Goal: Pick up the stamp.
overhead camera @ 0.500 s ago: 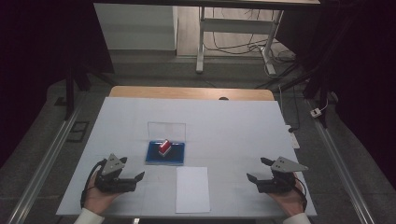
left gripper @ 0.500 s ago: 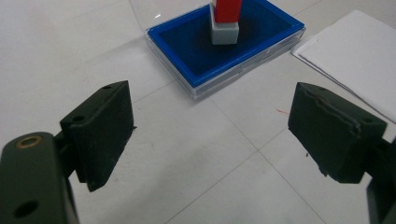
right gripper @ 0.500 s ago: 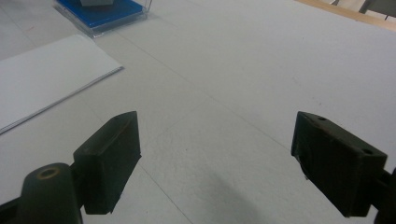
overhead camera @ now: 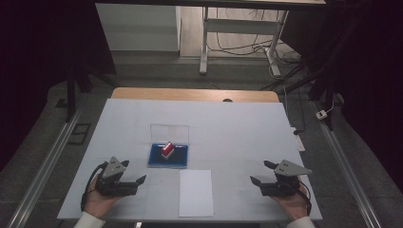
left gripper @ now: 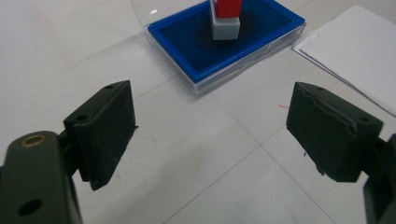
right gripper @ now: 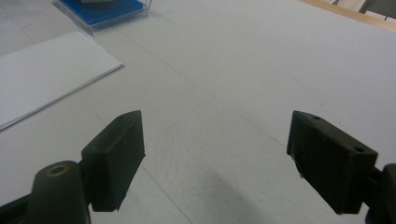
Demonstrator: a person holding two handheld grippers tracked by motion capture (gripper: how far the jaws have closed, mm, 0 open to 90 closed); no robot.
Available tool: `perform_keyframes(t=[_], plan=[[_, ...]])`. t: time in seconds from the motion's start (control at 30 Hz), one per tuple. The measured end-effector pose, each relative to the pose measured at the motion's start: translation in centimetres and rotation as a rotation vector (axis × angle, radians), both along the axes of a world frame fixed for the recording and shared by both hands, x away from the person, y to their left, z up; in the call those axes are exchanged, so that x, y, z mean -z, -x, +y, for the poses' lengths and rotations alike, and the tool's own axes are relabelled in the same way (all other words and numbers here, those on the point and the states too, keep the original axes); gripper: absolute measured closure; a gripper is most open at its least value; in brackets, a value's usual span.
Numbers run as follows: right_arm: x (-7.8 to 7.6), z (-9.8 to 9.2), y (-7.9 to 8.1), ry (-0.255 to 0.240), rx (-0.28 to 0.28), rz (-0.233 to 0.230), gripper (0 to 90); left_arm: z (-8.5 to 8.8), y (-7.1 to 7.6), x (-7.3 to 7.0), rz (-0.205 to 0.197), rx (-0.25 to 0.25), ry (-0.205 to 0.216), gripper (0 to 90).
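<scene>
Both grippers are resting wide apart and empty: our left gripper (overhead camera: pixel 138 181) is pointing at the blue ink pad (overhead camera: pixel 168 156), where the red stamp (overhead camera: pixel 167 149) is standing near the paper sheet (overhead camera: pixel 196 192). Our right gripper (overhead camera: pixel 257 182) is waiting well apart. We are judging the stamp needs a centred, upright grip
</scene>
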State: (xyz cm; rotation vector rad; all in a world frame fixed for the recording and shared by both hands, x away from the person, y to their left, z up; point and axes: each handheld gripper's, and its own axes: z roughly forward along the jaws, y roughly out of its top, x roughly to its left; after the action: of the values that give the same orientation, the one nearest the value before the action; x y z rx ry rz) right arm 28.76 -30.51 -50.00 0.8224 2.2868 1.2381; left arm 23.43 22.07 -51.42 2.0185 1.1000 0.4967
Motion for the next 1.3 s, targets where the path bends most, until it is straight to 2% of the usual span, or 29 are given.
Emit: perform_keyframes(t=[0.47, 0.7, 0.8, 1.3], plan=[[0.1, 0.0, -0.1, 0.006, 0.001, 0.012, 20.7, 0.0, -0.1, -0.4, -0.008, 0.007, -0.001, 17.1], [0.0, 0.0, 0.0, 0.003, 0.001, 0.015, 20.9, -0.1, -0.3, -1.1, -0.008, 0.011, -0.010, 16.8], [0.0, 0.2, 0.0, 0.006, -0.001, 0.014, 20.9, -0.1, -0.6, -1.5, -0.008, 0.007, -0.009, 17.0], [0.1, 0.2, -0.1, 0.011, -0.001, 0.014, 21.0, -1.0, -2.5, -3.1, -0.013, 0.052, -0.001, 17.6]])
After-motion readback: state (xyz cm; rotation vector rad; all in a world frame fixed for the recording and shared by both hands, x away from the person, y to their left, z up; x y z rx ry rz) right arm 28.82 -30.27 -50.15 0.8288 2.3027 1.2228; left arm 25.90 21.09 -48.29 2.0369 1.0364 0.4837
